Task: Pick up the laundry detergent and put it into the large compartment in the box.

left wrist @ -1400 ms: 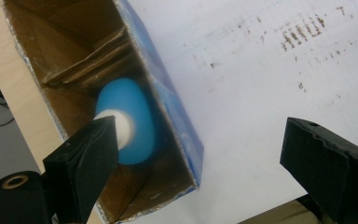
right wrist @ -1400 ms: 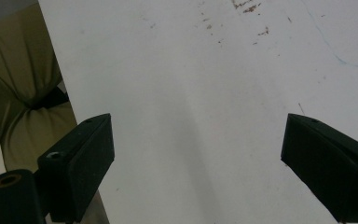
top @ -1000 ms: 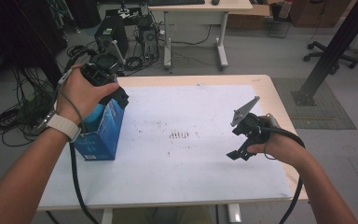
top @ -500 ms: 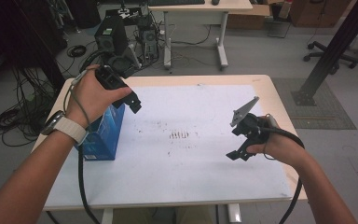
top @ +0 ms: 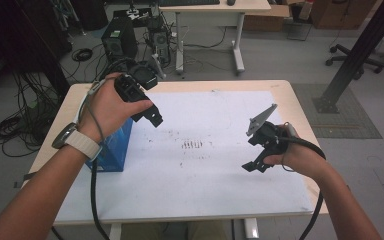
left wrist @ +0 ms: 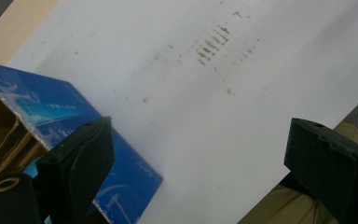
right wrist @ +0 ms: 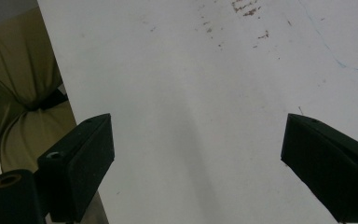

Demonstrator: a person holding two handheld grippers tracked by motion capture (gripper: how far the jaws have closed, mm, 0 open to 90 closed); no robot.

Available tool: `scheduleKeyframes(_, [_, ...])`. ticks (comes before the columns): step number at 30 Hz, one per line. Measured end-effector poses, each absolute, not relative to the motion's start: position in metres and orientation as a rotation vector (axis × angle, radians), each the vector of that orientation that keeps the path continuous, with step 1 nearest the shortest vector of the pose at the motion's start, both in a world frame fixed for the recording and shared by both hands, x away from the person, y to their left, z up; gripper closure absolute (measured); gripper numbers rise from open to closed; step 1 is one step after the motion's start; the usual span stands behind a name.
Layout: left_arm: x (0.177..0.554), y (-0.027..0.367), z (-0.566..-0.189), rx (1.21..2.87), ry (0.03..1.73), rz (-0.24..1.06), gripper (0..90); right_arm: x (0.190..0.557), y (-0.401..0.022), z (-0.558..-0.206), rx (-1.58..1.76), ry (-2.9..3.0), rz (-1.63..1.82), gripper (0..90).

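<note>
Above the blue box (top: pixel 111 150), left gripper (top: pixel 152 117) hovers tilted, jaws wide.

Both grippers, left gripper (top: pixel 147 107) and right gripper (top: pixel 260 150), were black with blocky jaws. Right carried a grey three-cornered plate (top: pixel 260 119). Black cables trailed. Pale-strapped wristwatch (top: pixel 72 140) at left of frame; olive trousers (right wrist: pixel 23 84).

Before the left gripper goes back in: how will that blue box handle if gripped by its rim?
The blue box is thin cardboard with an open top, so its walls would likely flex under the jaws. It looks light for its size. Standing upright near the table edge, it may tip or slide if pushed high up.
</note>
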State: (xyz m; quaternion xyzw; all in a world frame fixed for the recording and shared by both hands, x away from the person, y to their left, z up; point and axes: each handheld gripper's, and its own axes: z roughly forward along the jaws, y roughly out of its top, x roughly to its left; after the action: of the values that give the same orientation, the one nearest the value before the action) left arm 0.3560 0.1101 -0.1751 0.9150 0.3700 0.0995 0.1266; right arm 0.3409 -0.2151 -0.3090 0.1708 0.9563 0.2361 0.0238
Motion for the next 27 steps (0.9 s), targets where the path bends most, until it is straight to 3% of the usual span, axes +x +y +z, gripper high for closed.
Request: scheduleKeyframes(27, [0.338,0.085,-0.188,2.728,0.812,0.216,8.9,0.340,-0.214,-0.312,0.534,2.964,0.731,9.2])
